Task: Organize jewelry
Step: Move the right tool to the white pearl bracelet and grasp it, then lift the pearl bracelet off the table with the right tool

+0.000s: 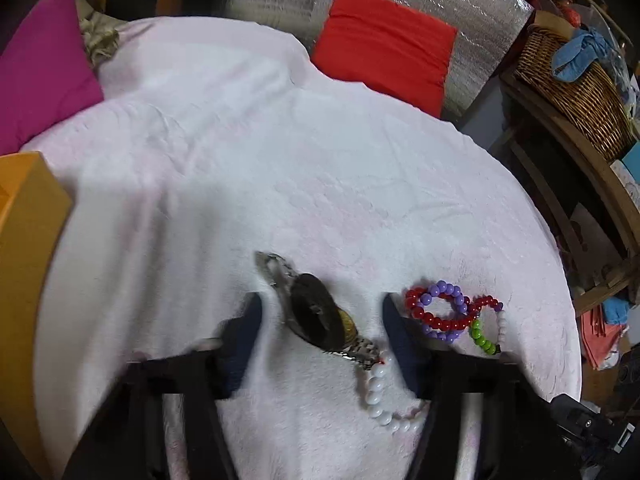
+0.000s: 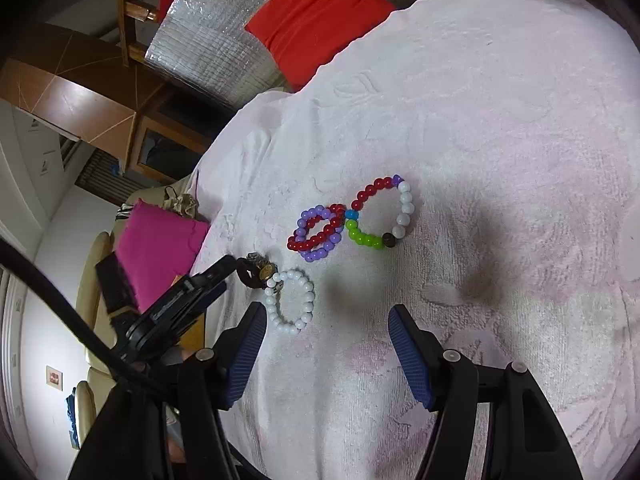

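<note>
Right now the left gripper (image 1: 320, 320) is straddling the watch (image 1: 316, 322), jaws partly open, pads not yet touching. Metal, prob heavy-ish w/ floppy band: pinch across the case. Right gripper (image 2: 328, 350) is hovering wide, empty, white bead bracelet (image 2: 291, 300) just ahead-left.

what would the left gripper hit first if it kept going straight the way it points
Most likely the wristwatch: it lies on the white blanket between the open jaws of the left gripper, right in its line. The white bead bracelet touches the watch's near end. Depth is unclear, so the jaws may meet the blanket at once.
</note>
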`<state>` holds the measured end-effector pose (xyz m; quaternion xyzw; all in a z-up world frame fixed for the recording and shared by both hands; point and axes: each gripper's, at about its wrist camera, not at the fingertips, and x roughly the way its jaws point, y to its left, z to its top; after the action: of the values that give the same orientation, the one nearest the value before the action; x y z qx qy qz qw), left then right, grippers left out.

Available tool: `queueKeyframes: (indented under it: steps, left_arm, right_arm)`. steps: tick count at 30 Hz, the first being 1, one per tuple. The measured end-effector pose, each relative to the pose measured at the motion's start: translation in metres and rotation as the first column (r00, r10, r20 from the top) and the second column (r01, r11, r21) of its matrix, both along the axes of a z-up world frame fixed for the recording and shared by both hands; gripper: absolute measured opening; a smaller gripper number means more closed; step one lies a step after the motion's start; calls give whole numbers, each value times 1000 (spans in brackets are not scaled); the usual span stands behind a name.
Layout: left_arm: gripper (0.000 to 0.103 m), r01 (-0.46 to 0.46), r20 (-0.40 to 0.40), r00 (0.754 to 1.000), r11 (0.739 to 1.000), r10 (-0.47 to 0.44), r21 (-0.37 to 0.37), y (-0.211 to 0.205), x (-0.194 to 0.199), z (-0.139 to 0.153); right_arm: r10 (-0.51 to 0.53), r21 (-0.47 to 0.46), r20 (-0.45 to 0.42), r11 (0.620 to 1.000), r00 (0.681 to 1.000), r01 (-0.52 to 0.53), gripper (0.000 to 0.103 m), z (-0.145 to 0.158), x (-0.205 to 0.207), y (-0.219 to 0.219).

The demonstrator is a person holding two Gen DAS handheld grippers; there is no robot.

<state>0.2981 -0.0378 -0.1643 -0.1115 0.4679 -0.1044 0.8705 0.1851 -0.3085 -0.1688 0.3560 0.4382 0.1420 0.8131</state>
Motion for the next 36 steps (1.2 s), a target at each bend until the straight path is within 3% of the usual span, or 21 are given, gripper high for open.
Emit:
queueKeyframes:
  steps: [1, 3, 10, 16, 22, 29, 36]
  left_arm:
    - [22, 6, -9, 1000, 1000, -6, 11, -1, 2, -2]
    - [9, 4, -17, 1000, 1000, -4, 27, -1, 2, -5]
    - [7, 0, 25, 1000, 1000, 0, -25, 29, -18, 15]
    - [7, -6, 29, 1000, 999, 7, -42, 62, -36, 22]
    - [7, -10, 23, 1000, 999, 11, -41, 83, -46, 21]
    - [7, 11, 49, 999, 1000, -12, 9, 82, -52, 25]
    - [7, 49, 65, 997, 998, -52, 43, 73, -55, 27]
  right_arm:
    - [3, -3, 1, 1000, 1000, -3, 67, 0, 1, 2]
    - [12, -2, 1, 1000, 1000, -12, 67, 0, 3, 6]
    - [72, -50, -5, 996, 997, -72, 67, -3, 12, 38]
    - [115, -163, 0, 980, 993, -113, 66, -5, 26, 77]
    - [110, -342, -7, 934, 994, -105, 52, -12, 43, 110]
    - [102, -583, 4, 809, 995, -81, 14, -17, 46, 137]
    - [102, -537, 6, 840, 995, -83, 10, -7, 34, 117]
